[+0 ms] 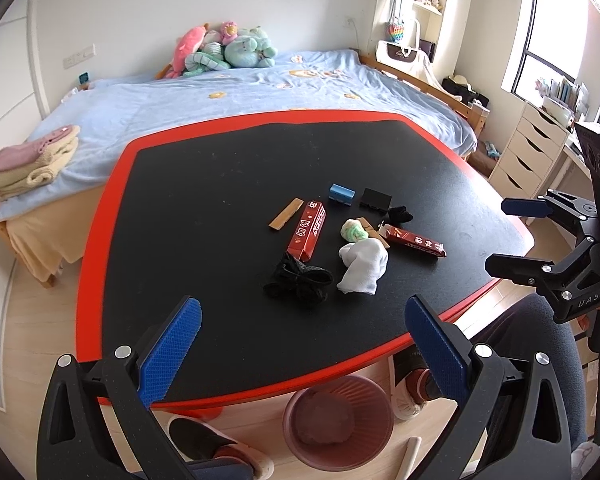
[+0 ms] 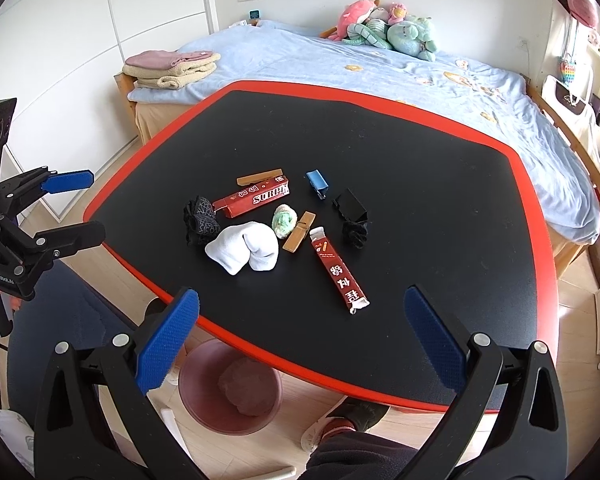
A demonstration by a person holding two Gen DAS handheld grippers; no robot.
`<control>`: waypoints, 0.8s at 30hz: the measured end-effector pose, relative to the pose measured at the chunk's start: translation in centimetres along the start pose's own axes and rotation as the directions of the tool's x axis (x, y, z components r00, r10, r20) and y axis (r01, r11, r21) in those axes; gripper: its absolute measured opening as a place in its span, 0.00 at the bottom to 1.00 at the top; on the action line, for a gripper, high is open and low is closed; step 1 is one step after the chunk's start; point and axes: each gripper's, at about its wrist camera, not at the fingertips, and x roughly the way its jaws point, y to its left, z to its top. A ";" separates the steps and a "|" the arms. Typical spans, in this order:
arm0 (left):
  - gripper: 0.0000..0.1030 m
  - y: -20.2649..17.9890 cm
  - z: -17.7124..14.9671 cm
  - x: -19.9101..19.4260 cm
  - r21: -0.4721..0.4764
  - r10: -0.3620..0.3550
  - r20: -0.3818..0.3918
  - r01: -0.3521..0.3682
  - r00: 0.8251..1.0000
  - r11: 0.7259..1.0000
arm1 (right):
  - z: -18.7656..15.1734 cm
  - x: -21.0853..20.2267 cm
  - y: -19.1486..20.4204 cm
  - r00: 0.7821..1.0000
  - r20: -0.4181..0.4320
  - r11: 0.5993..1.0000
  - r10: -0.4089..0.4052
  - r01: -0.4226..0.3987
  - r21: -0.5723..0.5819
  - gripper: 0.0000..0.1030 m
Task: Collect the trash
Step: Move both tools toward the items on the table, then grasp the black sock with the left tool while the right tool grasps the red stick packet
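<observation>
On the black table (image 1: pixel 220 220) (image 2: pixel 420 168) lie two red snack boxes (image 1: pixel 307 230) (image 1: pixel 416 242), also seen in the right wrist view (image 2: pixel 256 197) (image 2: pixel 340 272). Near them are a crumpled green-white wrapper (image 1: pixel 354 231) (image 2: pixel 284 220), a white sock (image 1: pixel 362 266) (image 2: pixel 244 250), black socks (image 1: pixel 298 280) (image 2: pixel 199 218), wooden pieces (image 1: pixel 286 219) (image 2: pixel 299 232), a blue clip (image 1: pixel 342 193) (image 2: pixel 316 184) and a black clip (image 1: pixel 375 199) (image 2: pixel 352 205). A pink bin (image 1: pixel 338 422) (image 2: pixel 230 386) stands on the floor under the near edge. My left gripper (image 1: pixel 300 344) (image 2: pixel 74 208) is open and empty. My right gripper (image 2: pixel 300 340) (image 1: pixel 516 236) is open and empty.
A bed with a blue cover (image 1: pixel 220 96) (image 2: pixel 380 76), soft toys and folded towels stands behind the table. A white drawer unit (image 1: pixel 528 152) is at the right. The person's legs and shoes (image 1: pixel 216 444) (image 2: pixel 348 420) are by the bin.
</observation>
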 end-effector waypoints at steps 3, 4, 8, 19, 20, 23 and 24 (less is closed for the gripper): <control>0.95 0.1 0.2 0.9 0.020 -0.010 -0.021 0.010 1.000 1.000 | 0.4 0.8 -0.4 1.000 -0.016 1.000 0.000 0.000 -0.011 0.97; 0.95 0.1 0.3 1.3 0.027 -0.011 -0.028 0.012 1.000 1.000 | 0.5 1.0 -0.6 1.000 -0.022 1.000 0.002 -0.003 -0.013 0.97; 0.95 0.6 0.6 2.6 0.041 -0.028 -0.057 0.030 0.998 0.999 | 1.0 2.3 -1.2 0.999 -0.049 0.999 0.003 -0.005 -0.032 0.97; 0.95 1.6 1.0 6.8 0.085 -0.032 -0.157 0.046 0.987 0.995 | 1.8 6.7 -2.7 0.990 -0.141 0.997 0.003 -0.013 -0.071 0.97; 0.95 1.6 1.0 7.2 0.090 -0.038 -0.167 0.054 0.985 0.994 | 1.8 7.1 -2.9 0.989 -0.149 0.997 0.005 -0.017 -0.074 0.97; 0.95 1.7 1.0 8.5 0.107 -0.047 -0.194 0.069 0.980 0.992 | 1.8 8.2 -3.2 0.985 -0.169 0.996 0.012 -0.027 -0.085 0.97; 0.95 1.8 1.1 8.8 0.113 -0.051 -0.200 0.075 0.978 0.991 | 1.8 8.5 -3.3 0.984 -0.176 0.996 0.013 -0.029 -0.089 0.97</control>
